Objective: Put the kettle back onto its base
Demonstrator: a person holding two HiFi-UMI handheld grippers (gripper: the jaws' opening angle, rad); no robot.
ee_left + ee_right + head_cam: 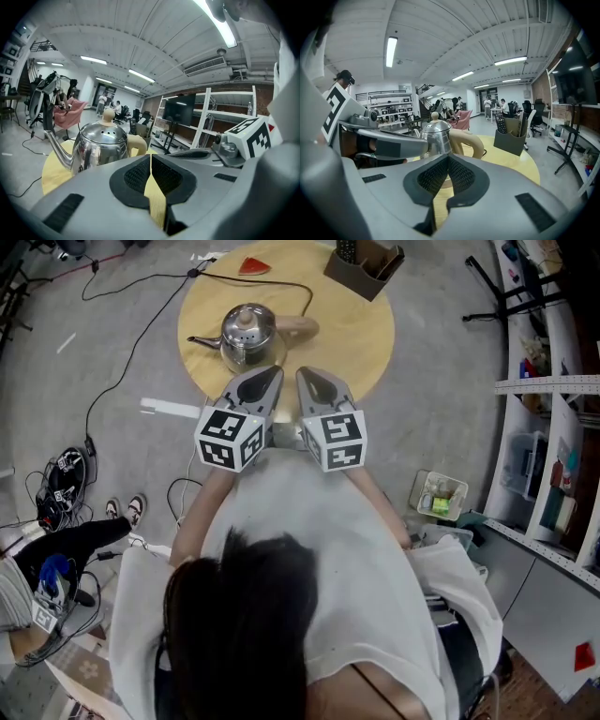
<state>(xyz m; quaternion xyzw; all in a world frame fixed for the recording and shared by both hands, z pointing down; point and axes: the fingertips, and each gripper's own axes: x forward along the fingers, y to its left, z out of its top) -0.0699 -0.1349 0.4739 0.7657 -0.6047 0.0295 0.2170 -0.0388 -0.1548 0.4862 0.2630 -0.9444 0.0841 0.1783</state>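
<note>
- The kettle (246,334) stands upright on the round wooden surface (361,329), near its near-left edge, spout pointing left and handle right.
- Bare wood lies open to its right; a grey box (364,266) sits at the far edge.
- Our left gripper (270,377) and right gripper (307,379) hover side by side over the near edge, just short of the kettle, both sets of jaws pressed together on nothing.

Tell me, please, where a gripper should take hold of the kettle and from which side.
Probably the beige handle, with the right gripper coming from the right: it loops clear of the kettle body, opposite the spout, which points left.
</note>
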